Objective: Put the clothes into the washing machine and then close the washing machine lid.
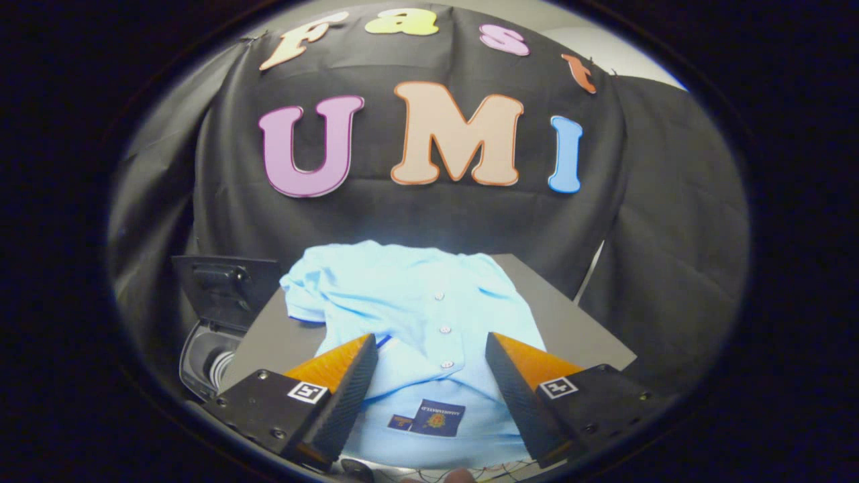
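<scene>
A light blue polo shirt (409, 295) lies spread flat on a grey table (570, 315), its collar and dark label nearest to me and its button placket running away from me. My gripper (431, 345) hovers open over the collar end, one finger on each side of the placket, with nothing pressed between them. To the left of the table stands the washing machine (205, 355), its dark lid (225, 288) raised upright and the drum opening showing beneath it.
Black cloth forms the booth's wall behind and around the table. The table's right edge and far corner lie beyond the right finger. A narrow gap separates the table's left edge from the washing machine.
</scene>
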Action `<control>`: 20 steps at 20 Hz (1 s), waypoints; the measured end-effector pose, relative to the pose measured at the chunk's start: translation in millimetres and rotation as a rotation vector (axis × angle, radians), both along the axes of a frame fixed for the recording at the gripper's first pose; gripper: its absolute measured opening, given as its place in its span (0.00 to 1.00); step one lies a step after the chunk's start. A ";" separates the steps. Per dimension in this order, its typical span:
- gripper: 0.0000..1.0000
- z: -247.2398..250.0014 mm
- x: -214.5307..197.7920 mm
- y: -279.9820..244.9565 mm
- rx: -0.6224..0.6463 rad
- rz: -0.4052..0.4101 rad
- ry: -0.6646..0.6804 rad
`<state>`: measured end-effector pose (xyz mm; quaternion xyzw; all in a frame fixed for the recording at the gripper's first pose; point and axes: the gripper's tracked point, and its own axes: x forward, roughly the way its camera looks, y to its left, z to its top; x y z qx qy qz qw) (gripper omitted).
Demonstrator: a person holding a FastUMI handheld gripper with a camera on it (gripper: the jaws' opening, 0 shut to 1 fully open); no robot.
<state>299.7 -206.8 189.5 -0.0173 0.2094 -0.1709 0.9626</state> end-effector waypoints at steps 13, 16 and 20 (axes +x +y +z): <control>0.13 1.8 11.7 -4.7 0.076 -0.060 -0.046; 0.12 18.6 11.4 3.0 0.065 -0.058 -0.079; 0.11 52.1 15.3 15.2 0.054 -0.043 -0.127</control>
